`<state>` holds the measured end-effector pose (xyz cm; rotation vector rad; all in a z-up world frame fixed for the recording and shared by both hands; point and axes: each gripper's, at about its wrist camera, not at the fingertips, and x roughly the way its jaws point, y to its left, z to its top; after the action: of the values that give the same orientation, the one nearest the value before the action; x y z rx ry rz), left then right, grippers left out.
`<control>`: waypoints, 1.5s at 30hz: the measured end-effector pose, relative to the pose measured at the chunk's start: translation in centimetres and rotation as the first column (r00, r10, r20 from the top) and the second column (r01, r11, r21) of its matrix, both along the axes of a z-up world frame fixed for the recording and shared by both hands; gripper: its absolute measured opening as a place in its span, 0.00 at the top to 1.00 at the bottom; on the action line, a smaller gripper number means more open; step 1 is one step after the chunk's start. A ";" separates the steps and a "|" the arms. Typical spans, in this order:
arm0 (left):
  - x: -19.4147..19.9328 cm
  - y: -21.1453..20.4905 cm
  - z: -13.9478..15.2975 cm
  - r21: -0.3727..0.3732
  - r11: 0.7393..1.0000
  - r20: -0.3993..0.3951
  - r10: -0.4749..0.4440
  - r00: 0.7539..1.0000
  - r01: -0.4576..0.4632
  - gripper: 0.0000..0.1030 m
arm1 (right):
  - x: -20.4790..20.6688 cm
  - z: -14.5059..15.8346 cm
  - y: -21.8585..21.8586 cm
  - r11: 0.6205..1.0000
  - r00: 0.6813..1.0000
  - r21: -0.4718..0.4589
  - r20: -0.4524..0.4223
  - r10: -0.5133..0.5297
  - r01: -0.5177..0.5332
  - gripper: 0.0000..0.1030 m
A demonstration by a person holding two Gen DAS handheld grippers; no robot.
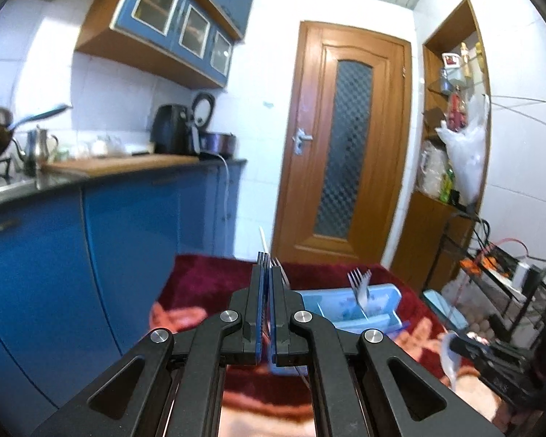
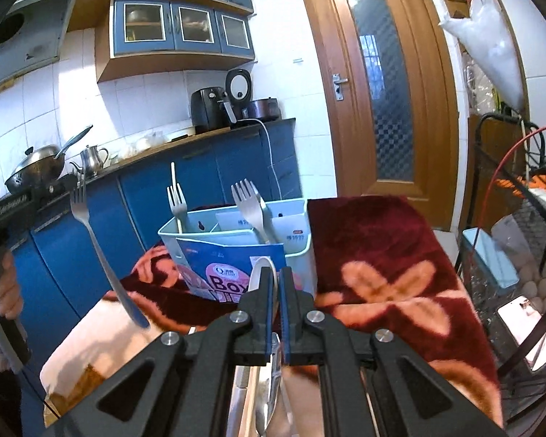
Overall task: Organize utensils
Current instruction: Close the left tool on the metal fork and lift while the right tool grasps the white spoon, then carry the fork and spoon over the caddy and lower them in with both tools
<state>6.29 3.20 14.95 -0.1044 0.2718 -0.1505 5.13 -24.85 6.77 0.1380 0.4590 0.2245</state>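
Three forks show: two stand tines-up in the pale blue caddy (image 2: 236,240), one (image 2: 176,205) in its left compartment and one (image 2: 251,211) further right, and a third fork (image 2: 98,251) hangs in the air to the left, tines up and tilted, its handle toward the table. One white stick (image 2: 173,178) rises behind the left fork. One spoon (image 2: 262,276) is pinched on edge in the right gripper (image 2: 277,284), whose jaws are clenched on it just in front of the caddy. The left gripper (image 1: 266,276) is clamped tight too, with fork tines (image 1: 277,264) poking up beside its fingertips. A hand (image 2: 5,284) holds that tool at the left edge. The caddy sits on a dark red blanket (image 2: 375,255) with peach flowers. Blue cabinets (image 2: 207,178), a wooden door (image 2: 378,83) and white tiled walls surround it.
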 end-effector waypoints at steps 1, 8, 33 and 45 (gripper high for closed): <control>0.1 0.1 0.3 0.004 1.000 0.009 0.010 1.000 -0.010 0.98 | -0.1 0.1 0.0 1.000 1.000 -0.005 0.003 -0.001 0.001 0.95; 1.6 0.8 3.2 0.015 0.996 0.071 0.090 0.993 -0.091 0.98 | 0.0 1.2 -0.3 1.000 0.999 -0.028 0.039 -0.007 0.008 0.95; 9.7 -4.9 2.7 0.182 0.976 0.110 0.099 0.989 -0.118 0.98 | 4.6 5.7 -2.7 0.994 0.978 0.014 0.180 -0.110 0.109 0.95; 10.9 -5.8 -0.2 0.164 0.984 0.061 0.058 0.996 -0.067 0.98 | 10.7 6.4 -2.3 0.969 0.926 0.105 0.286 -0.245 0.224 0.95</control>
<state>17.21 -2.58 14.72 0.0570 0.2242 -0.0678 15.80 -27.14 13.20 0.2236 0.1311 0.0236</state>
